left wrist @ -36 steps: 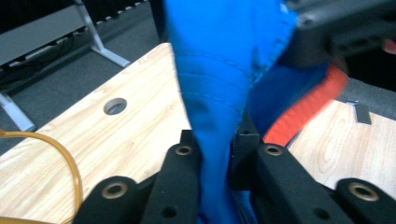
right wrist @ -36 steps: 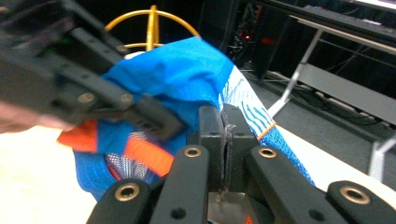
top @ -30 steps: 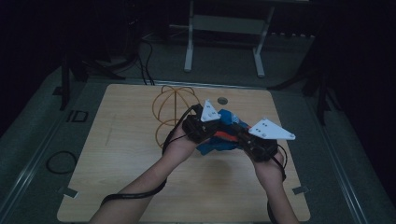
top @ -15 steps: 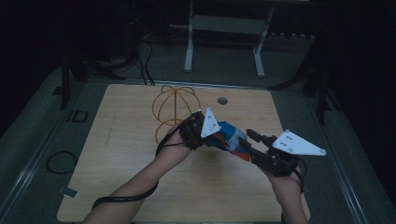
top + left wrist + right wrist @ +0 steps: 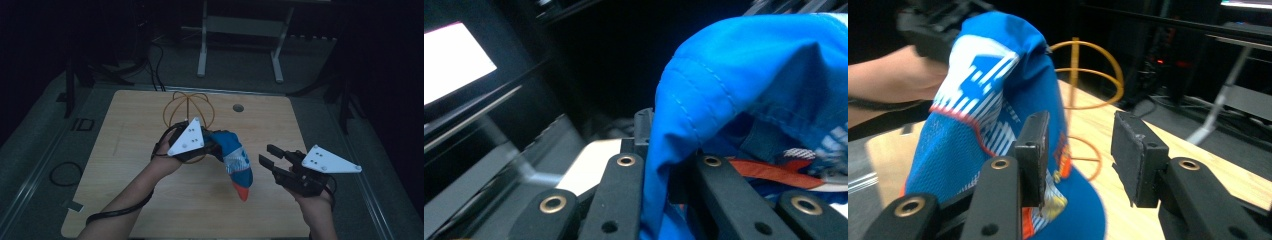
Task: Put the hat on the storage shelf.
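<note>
The left tool [image 5: 212, 147] is clamping the blue cap [image 5: 234, 159] by its fabric, letting it hang over the table [image 5: 130, 130] just in front of the wire basket [image 5: 189, 107]. The right tool [image 5: 270, 162] has just been opening its jaws and pulling away, nothing between them, so the cap is now passing wholly to the left tool.

We see a dim room with a light wooden desk [image 5: 150, 200] on a grey floor [image 5: 40, 130]. Beyond the desk stands a pale metal frame [image 5: 240, 30] on two legs, with dark cables [image 5: 155, 60] trailing near it. A cable loop [image 5: 64, 173] lies on the floor at the left. A bright screen [image 5: 454, 60] glows in the left gripper view.
</note>
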Demonstrator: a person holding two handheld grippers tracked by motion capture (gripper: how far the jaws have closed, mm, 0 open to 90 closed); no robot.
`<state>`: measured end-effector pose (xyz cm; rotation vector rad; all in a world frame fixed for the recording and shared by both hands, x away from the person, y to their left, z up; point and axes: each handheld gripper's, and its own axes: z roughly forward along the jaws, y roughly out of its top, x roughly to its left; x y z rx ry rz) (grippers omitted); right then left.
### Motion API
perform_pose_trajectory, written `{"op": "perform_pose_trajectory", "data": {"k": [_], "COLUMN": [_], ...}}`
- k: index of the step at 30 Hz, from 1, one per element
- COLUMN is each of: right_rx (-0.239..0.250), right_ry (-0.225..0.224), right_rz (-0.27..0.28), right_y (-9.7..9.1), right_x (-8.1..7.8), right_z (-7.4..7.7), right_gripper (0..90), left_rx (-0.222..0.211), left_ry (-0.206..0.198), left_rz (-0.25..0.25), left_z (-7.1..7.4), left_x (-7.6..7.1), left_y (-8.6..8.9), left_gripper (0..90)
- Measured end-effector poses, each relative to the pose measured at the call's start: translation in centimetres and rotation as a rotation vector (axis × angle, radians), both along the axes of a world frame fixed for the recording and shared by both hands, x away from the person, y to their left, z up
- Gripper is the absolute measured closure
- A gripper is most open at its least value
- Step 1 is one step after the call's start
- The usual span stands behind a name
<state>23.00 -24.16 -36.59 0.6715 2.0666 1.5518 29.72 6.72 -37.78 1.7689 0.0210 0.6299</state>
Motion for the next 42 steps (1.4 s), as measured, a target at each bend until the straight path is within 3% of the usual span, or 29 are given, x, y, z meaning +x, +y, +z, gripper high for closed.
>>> {"op": "perform_pose_trajectory", "data": {"k": [1,2,8,12,16,22,25,27,28,33,37,41,42], "right_rx": [-0.004,-0.004,-0.023,-0.026,-0.030,-0.028,-0.052,-0.057,-0.071,-0.069,-0.046,-0.040,-0.033], "right_ry": [0.000,0.000,-0.009,0.003,0.015,0.025,-0.002,-0.015,-0.029,-0.047,-0.036,-0.039,-0.040], "right_rz": [0.020,0.036,0.124,0.171,0.198,0.263,0.226,0.214,0.194,0.175,0.164,0.146,0.140], "right_y": [0.3,0.5,2.2,3.3,4.1,5.5,5.8,5.7,5.7,5.3,4.7,4.2,4.1], "right_x": [-0.2,-0.3,-0.9,-0.8,-0.6,-0.2,-0.2,-0.3,-0.4,-0.6,-0.3,-0.2,-0.1], "right_z": [0.0,0.0,-0.1,-0.2,-0.4,-0.1,0.0,0.1,0.2,0.4,0.6,0.9,0.9], "right_gripper": [58.5,58.5,58.0,57.0,55.3,54.1,68.7,88.4,90.0,90.0,90.0,90.0,90.0], "left_rx": [-0.008,-0.040,-0.119,-0.161,-0.210,-0.224,-0.223,-0.210,-0.210,-0.196,-0.173,-0.163,-0.161], "left_ry": [0.003,0.021,0.015,0.037,0.076,0.065,0.061,0.055,0.058,0.064,0.084,0.138,0.135], "left_rz": [-0.014,-0.091,-0.253,-0.293,-0.372,-0.392,-0.398,-0.390,-0.388,-0.370,-0.357,-0.330,-0.318], "left_z": [-0.1,-0.3,-1.0,-1.2,-1.4,-1.5,-1.4,-1.3,-1.3,-1.4,-1.5,-1.4,-1.4], "left_x": [0.1,0.3,0.8,1.1,1.2,1.2,1.1,1.1,1.1,1.1,0.9,0.6,0.6], "left_y": [0.2,0.6,1.9,2.3,2.4,2.0,1.8,1.7,1.7,2.2,2.7,3.5,3.7], "left_gripper": [87.4,87.4,87.3,87.3,87.3,87.3,87.3,87.2,87.1,86.4,83.8,74.7,72.0]}}
